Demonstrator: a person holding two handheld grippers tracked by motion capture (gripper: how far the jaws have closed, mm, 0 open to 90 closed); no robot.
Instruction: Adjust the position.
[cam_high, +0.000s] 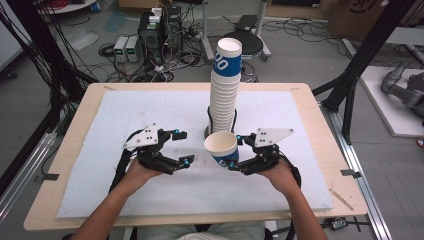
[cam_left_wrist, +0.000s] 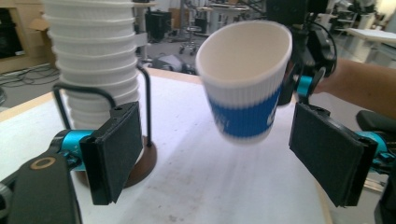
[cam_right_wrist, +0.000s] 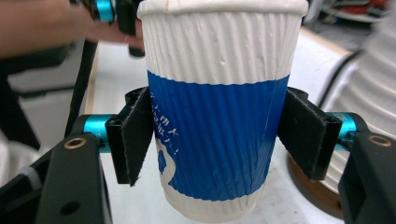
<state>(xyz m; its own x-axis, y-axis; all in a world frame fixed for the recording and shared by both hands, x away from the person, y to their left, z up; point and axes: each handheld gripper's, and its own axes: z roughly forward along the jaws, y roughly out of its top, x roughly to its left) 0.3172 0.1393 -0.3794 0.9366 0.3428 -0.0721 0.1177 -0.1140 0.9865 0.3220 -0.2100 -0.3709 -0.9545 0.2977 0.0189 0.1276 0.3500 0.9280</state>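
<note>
Near the middle of the white foam-covered table (cam_high: 125, 190), a white ribbed paper cup with a blue band (cam_high: 222, 148) hangs clear of the surface, clamped at its blue band between the pads of the right gripper (cam_high: 235, 152); the right gripper view shows both black pads pressed flat against its sides, the cup (cam_right_wrist: 217, 107) upright there, with its base cut off by the lower edge. From the left gripper view the same cup (cam_left_wrist: 243, 84) is tilted, its open mouth turned toward the camera and its inside bare and white as far as can be seen. The left gripper (cam_high: 181, 147) sits just left of the cup with its jaws spread wide and nothing between them. Just behind the held cup rises a tall stack of matching white paper cups (cam_high: 225, 87) in a dark wire holder on a round brown base (cam_left_wrist: 140, 161); the held cup hides much of that base from above, and the stack's top is cut off in the left gripper view
</note>
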